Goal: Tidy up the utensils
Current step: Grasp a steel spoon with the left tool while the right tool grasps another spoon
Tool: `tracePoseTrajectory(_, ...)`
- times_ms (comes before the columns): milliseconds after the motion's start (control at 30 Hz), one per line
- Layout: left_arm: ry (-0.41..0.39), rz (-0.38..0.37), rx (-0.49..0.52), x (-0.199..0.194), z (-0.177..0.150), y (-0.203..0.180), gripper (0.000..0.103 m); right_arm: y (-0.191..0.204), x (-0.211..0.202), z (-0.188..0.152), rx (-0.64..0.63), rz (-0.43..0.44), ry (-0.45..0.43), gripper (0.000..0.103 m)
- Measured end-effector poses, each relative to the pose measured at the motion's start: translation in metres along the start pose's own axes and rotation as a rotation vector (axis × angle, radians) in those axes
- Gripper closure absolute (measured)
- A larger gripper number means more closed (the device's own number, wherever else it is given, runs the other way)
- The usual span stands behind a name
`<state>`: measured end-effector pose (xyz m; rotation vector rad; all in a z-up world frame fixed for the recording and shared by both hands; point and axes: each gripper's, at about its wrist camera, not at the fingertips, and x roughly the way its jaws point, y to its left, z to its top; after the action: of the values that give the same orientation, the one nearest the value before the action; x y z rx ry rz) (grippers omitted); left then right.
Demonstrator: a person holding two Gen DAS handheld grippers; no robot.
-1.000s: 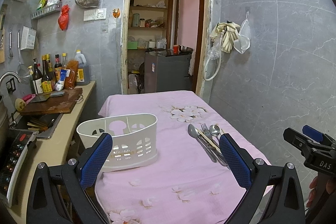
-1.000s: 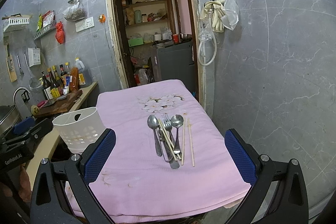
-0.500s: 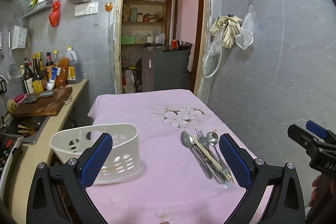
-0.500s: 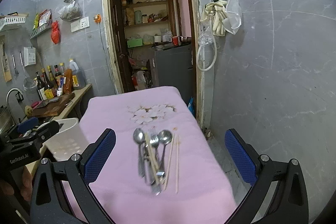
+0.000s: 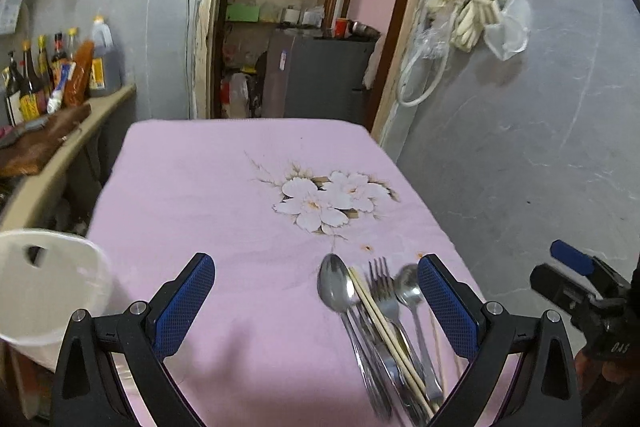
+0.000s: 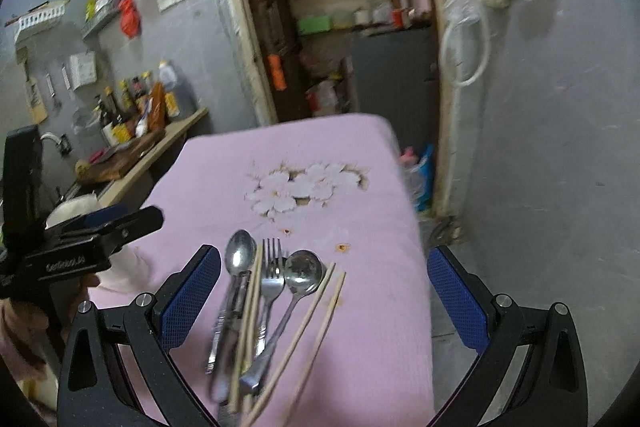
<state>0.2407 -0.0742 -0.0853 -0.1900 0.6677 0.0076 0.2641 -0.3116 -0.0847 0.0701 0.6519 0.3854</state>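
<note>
Steel cutlery point(image 6: 260, 299) nearer, white caddy point(image 5: 44, 287) sidelined

Pink tablecloth point(image 5: 208, 195), white flower print point(image 5: 324, 201); silver spoon point(image 6: 240, 259); white caddy point(image 5: 44, 287).

The only readable text stands on the tools themselves. In the right wrist view, the body of the left tongs point(image 6: 70, 247), to the left of the right tongs, carries white letters, perhaps "GenRobot.AI", blurred. In the left wrist view, the right tongs point(image 5: 580, 291) carry "DAS", seen tilted.
</note>
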Motion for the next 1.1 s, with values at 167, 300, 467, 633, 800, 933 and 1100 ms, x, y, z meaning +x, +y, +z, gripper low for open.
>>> tracePoseTrajectory(167, 0.029, 0.008, 0.001, 0.046, -0.011, 0.001, 0.011, -0.011, 0.061, -0.006, -0.035, 0.071, 0.069, 0.043)
tracePoseTrajectory(300, 0.088, -0.006, -0.012, 0.072, -0.02, 0.005, 0.025, -0.008, 0.092, -0.012, -0.055, 0.141, 0.104, 0.058)
tracePoseTrajectory(467, 0.173, -0.084, -0.01, 0.092, -0.024, 0.005, 0.045, -0.001, 0.108, -0.015, -0.098, 0.228, 0.148, 0.07)
tracePoseTrajectory(633, 0.237, -0.119, -0.003, 0.109, -0.028, 0.004, 0.057, -0.002, 0.125, -0.018, -0.08, 0.288, 0.227, 0.075)
tracePoseTrajectory(800, 0.241, -0.15, -0.043, 0.111, -0.027, 0.013, 0.063, 0.0, 0.144, -0.024, -0.064, 0.326, 0.29, 0.08)
tracePoseTrajectory(933, 0.26, -0.175, -0.047, 0.114, -0.022, 0.018, 0.066, 0.002, 0.15, -0.027, -0.073, 0.333, 0.32, 0.083)
tracePoseTrajectory(1100, 0.3, -0.203, 0.017, 0.124, -0.016, 0.01, 0.084, 0.003, 0.152, -0.025, -0.106, 0.332, 0.349, 0.09)
